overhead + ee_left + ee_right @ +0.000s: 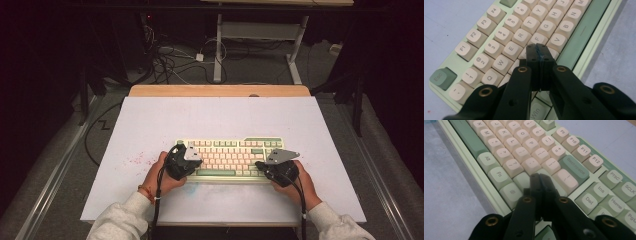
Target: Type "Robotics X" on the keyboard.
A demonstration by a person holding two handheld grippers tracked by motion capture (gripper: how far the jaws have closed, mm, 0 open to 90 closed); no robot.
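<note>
A pale green keyboard (230, 156) with cream and green keys lies on the white table top (220, 120), near its front. My left gripper (192, 159) sits over the keyboard's left end, held by a hand. Its jaws are shut, tips (538, 48) over the keys near D and F (539, 40), with nothing between them. My right gripper (260, 165) sits over the keyboard's right part. Its jaws are shut too, tips (539, 177) just above the green key below Backspace (575, 168). Whether either tip presses a key is unclear.
Faint red specks (135, 160) mark the table top left of the keyboard. A wooden edge (220, 90) runs along the table's far side. Beyond it, cables (170, 60) and a white desk frame (218, 45) stand on the floor.
</note>
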